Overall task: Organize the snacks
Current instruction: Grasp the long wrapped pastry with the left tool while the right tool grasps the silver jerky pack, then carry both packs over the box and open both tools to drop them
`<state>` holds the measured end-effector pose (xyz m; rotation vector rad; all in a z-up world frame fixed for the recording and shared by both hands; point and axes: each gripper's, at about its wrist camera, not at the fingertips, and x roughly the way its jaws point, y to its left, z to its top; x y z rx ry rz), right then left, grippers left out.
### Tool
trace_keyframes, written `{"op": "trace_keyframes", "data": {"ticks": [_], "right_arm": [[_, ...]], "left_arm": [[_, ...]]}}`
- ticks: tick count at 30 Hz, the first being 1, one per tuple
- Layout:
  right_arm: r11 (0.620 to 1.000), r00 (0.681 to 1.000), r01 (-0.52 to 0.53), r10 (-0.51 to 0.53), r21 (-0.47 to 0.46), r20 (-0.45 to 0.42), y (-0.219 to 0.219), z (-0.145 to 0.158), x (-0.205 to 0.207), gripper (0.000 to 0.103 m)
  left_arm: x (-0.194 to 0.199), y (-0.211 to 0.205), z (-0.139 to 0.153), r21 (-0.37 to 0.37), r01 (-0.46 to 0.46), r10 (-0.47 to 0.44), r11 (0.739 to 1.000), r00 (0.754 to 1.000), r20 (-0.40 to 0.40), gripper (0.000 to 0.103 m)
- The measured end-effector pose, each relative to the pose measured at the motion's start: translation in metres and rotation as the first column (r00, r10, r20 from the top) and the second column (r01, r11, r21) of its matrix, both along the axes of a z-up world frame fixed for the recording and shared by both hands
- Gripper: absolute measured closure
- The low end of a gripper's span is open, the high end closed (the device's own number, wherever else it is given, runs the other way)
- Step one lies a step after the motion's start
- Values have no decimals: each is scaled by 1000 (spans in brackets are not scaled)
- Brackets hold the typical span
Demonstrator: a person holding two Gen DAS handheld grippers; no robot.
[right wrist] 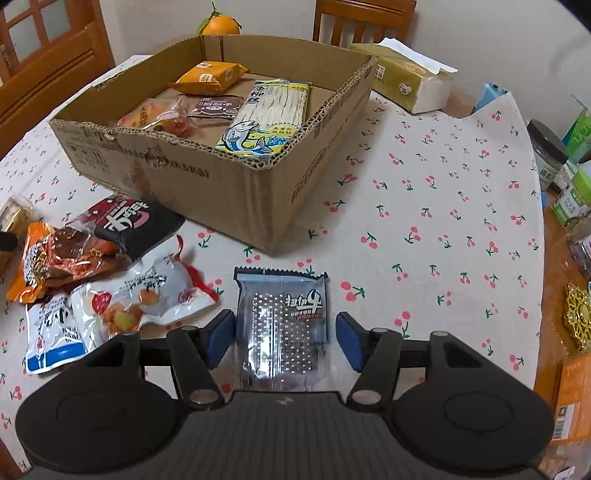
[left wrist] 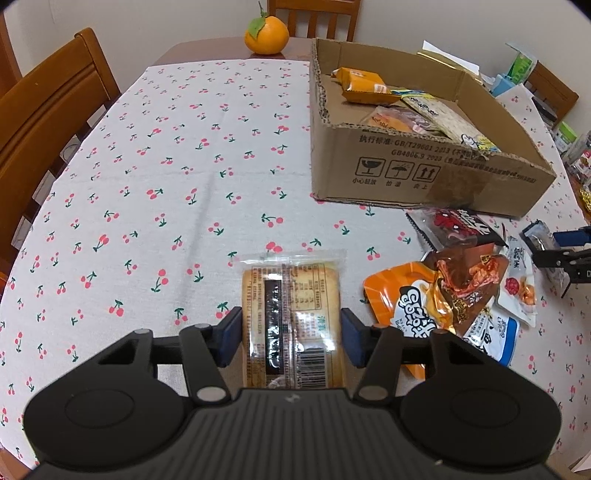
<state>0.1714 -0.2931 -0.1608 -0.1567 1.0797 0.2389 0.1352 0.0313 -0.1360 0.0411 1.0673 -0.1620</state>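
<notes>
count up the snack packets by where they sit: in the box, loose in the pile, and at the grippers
in the cardboard box: 4
in the loose pile on the cloth: 5
bread packet between the fingers of the left hand-held gripper: 1
dark packet between the fingers of the right hand-held gripper: 1
total: 11

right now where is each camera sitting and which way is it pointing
Left wrist: on the left gripper, facing across the cherry tablecloth toward the cardboard box; its blue fingers flank a bread packet.
Right wrist: on the right gripper, facing the same box; its fingers flank a silver-blue packet.
Shared: box, orange, snack pile.
</notes>
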Motion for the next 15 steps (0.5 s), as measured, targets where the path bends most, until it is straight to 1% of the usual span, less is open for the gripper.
{"op": "trace_keyframes", "data": {"ticks": [1, 2, 4, 10, 15], "right_arm": [[1000, 1000, -3, 3, -3, 2, 1, 0, 0, 40], [1000, 1000, -5, 5, -4, 3, 1, 0, -1, 46], [1000, 1000, -2, 2, -11, 4, 2, 1, -2, 50], [1000, 1000, 24, -24, -13, 1, 2, 14, -6, 51], [1000, 999, 14, -13, -22, 30, 3, 40, -12, 51]], "left_arm": [[0, 0, 1, 1, 1, -1, 1000, 1000, 1, 49], [0, 1, 2, 2, 2, -2, 1000, 1000, 3, 49], [0, 2, 4, 0, 3, -3, 1000, 1000, 5, 49], [-1, 0, 15, -4, 33, -33, 999, 999, 7, 49], [-2, -4, 32, -3, 83, -83, 997, 996, 16, 49]]}}
